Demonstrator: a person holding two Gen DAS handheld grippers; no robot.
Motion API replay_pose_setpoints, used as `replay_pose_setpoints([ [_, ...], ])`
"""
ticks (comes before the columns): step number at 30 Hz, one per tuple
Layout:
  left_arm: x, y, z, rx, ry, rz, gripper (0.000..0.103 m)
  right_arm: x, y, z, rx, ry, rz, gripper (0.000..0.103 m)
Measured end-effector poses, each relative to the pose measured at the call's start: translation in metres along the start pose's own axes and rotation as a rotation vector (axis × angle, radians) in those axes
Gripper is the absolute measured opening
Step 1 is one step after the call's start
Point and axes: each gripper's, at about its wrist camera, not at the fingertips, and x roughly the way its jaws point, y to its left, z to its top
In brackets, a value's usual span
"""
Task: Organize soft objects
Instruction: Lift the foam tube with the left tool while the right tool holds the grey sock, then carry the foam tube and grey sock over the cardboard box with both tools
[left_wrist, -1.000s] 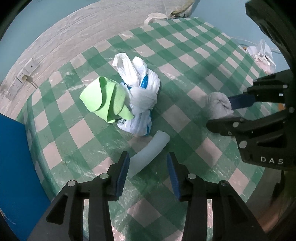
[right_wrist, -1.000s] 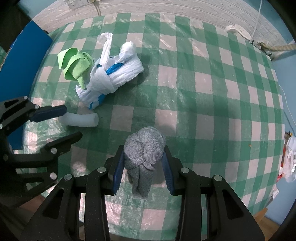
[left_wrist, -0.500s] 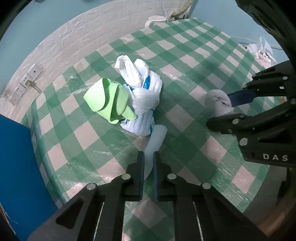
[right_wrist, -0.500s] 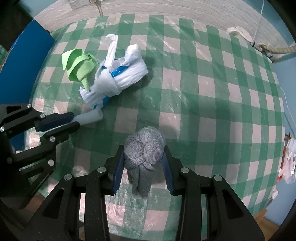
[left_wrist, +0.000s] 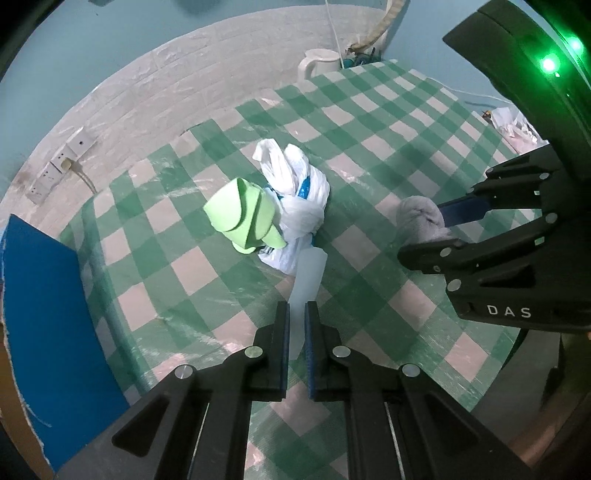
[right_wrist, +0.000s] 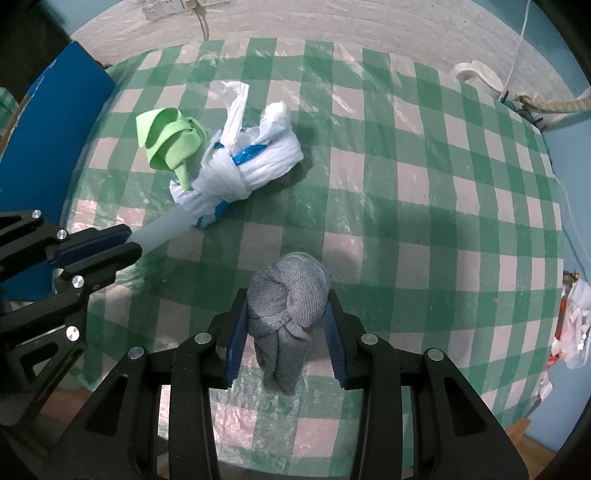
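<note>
Progress partial, by the look of it. Left gripper (left_wrist: 296, 325) clenched on pale tube (left_wrist: 308, 275), far end touching knotted white bag (right_wrist: 240, 173) beside green band (right_wrist: 168, 138) mid-tabletop (right_wrist: 406, 177). Right gripper (right_wrist: 284, 332) grasping grey knotted cloth (right_wrist: 288, 299). Neither yet placed; final sorting spot unclear.
</note>
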Motion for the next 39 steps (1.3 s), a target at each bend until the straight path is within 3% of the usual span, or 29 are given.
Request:
replay_pose_setpoints([
  [39,-0.088,0.045,-0.017,-0.112,-0.100,0.166,0.007,-0.097,0.072,0.007,-0.157,-0.169,-0.005,0.038],
])
